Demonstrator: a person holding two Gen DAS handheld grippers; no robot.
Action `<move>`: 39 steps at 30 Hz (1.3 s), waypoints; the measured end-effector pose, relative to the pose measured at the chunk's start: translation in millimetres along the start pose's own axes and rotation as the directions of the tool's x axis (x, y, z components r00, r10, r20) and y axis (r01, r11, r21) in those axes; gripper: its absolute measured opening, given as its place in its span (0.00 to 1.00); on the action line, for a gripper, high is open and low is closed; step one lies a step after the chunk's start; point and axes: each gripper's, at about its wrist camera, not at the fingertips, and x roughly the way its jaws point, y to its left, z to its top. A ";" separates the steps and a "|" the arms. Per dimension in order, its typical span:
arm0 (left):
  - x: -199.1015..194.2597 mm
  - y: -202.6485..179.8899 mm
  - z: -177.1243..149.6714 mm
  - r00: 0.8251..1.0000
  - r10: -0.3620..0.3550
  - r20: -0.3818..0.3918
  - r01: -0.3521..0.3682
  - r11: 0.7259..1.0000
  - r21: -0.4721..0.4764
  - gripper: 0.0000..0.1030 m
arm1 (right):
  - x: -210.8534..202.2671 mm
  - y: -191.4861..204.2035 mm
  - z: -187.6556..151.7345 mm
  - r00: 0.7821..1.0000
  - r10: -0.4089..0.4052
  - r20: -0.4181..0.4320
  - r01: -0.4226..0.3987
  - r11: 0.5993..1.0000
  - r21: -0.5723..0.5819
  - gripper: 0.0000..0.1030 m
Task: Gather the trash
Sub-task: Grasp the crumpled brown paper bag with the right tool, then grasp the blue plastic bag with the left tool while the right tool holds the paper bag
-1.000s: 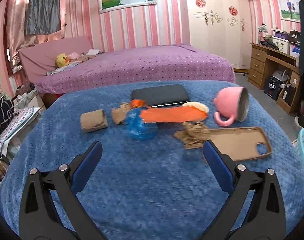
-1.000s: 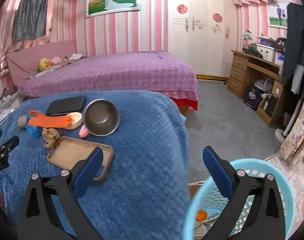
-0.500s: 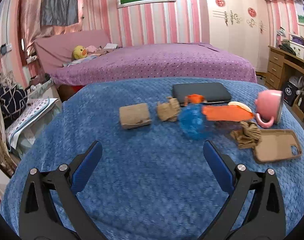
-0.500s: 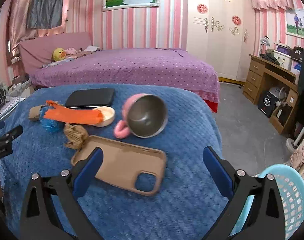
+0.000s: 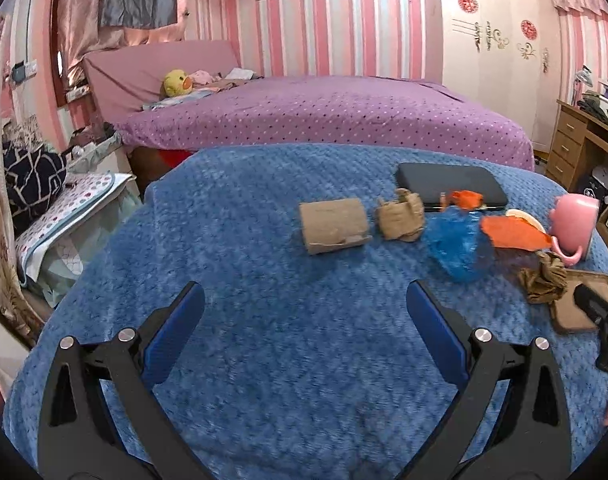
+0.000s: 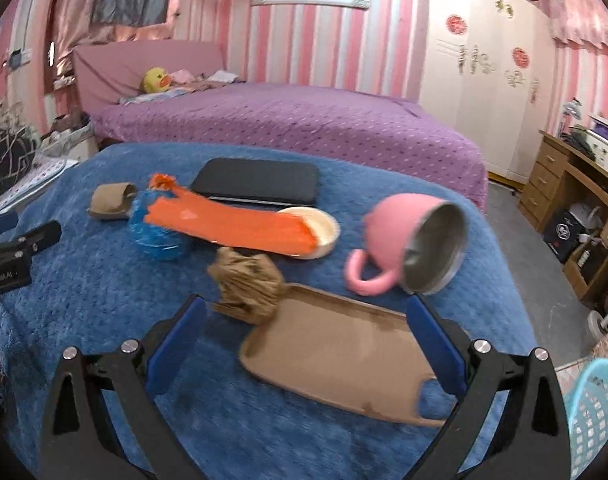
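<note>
1. We see the left gripper [image 5: 304,304] spread wide and empty above the blue blanket [image 5: 264,360], its blue fingers [image 5: 172,332] framing bare fabric.
2. Just ahead of it lies a flattened brown cardboard roll [image 5: 333,225], with a crumpled wad of brown paper [image 5: 400,218] just beside it on the right.
3. Farther right sit a crumpled blue plastic bag [image 5: 458,246] and an orange wrapper [image 5: 512,234] draped across it toward a small cream dish [image 6: 318,236].
4. We find the right gripper [image 6: 306,318] also spread apart and holding nothing, poised over a tan phone case [image 6: 344,356] that lies open side up on the blanket.
5. A second wad of brown paper [image 6: 246,284] touches the case's far left corner, near the gripper's left finger.
6. Beyond the case a pink mug [image 6: 414,248] lies tipped on its side, its metal-lined mouth facing the camera.
7. A black pouch [image 6: 260,182] lies flat behind the dish and the wrapper.
8. At the lower right edge of the right wrist view, a light blue basket [image 6: 596,412] stands on the floor beside the blanket.
9. A purple bed [image 5: 324,116] fills the background.
</note>
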 end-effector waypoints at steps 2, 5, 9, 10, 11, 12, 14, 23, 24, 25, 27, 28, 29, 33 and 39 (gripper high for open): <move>4.7 7.4 1.6 1.000 0.001 -0.009 -0.002 0.999 -0.035 0.95 | 12.4 6.4 3.3 0.999 0.009 -0.030 -0.010 1.000 -0.015 0.95; 10.3 12.8 3.1 1.000 -0.021 -0.021 0.019 0.998 -0.067 0.95 | 23.1 7.6 8.7 0.998 0.030 -0.048 -0.030 1.000 -0.003 0.95; 13.9 5.7 7.1 0.999 -0.029 -0.022 0.028 0.998 -0.062 0.95 | 32.8 6.8 13.3 0.994 0.089 -0.068 -0.089 0.996 0.002 0.75; 15.2 2.1 8.2 0.999 -0.039 -0.025 0.037 0.997 -0.061 0.95 | 36.9 7.2 13.3 0.990 0.114 -0.086 -0.115 0.993 -0.002 0.62; 15.9 -1.5 9.3 0.998 -0.047 -0.029 0.045 0.997 -0.061 0.95 | 41.0 7.3 12.7 0.986 0.129 -0.105 -0.131 0.991 -0.004 0.55; 16.2 -5.7 10.1 0.998 -0.054 -0.030 0.052 0.997 -0.058 0.95 | 43.8 6.6 13.0 0.983 0.146 -0.114 -0.147 0.989 -0.004 0.47; 15.8 -16.4 11.0 0.997 -0.067 -0.028 0.066 0.997 -0.040 0.95 | 41.5 5.5 13.1 0.979 0.174 -0.102 -0.176 0.984 -0.007 0.41; 24.8 -56.0 5.1 0.991 -0.113 -0.066 0.115 0.993 0.028 0.95 | -6.5 -38.0 -0.4 0.996 0.086 -0.001 -0.086 0.996 0.025 0.39; 25.3 -60.3 5.8 0.991 -0.117 -0.065 0.120 0.992 0.032 0.95 | -10.9 -44.4 -2.3 0.997 0.081 0.003 -0.081 0.996 0.039 0.39; 25.8 -65.7 6.9 0.989 -0.132 -0.062 0.134 0.990 0.033 0.94 | -15.3 -53.3 -3.3 0.997 0.075 0.008 -0.075 0.996 0.056 0.39; 26.3 -74.4 8.4 0.986 -0.156 -0.055 0.159 0.986 0.042 0.94 | -21.6 -68.6 -2.1 0.999 0.049 0.019 -0.050 0.997 0.065 0.39; 26.4 -80.3 9.3 0.986 -0.159 -0.050 0.161 0.985 0.053 0.94 | -22.9 -75.8 -1.3 0.999 0.040 0.023 -0.041 0.997 0.066 0.39; 27.2 -86.0 10.0 0.987 -0.157 -0.046 0.160 0.985 0.066 0.92 | -25.4 -81.7 -1.6 0.999 0.028 0.027 -0.030 0.997 0.068 0.39; 37.7 -100.9 11.8 0.980 -0.185 -0.070 0.190 0.978 0.084 0.78 | -29.5 -100.6 -4.9 1.000 0.005 0.026 -0.008 0.996 0.088 0.39; 54.8 -100.6 14.3 0.965 -0.227 -0.133 0.234 0.971 0.045 0.23 | -35.5 -117.7 -7.2 0.999 -0.005 0.042 0.000 0.992 0.123 0.39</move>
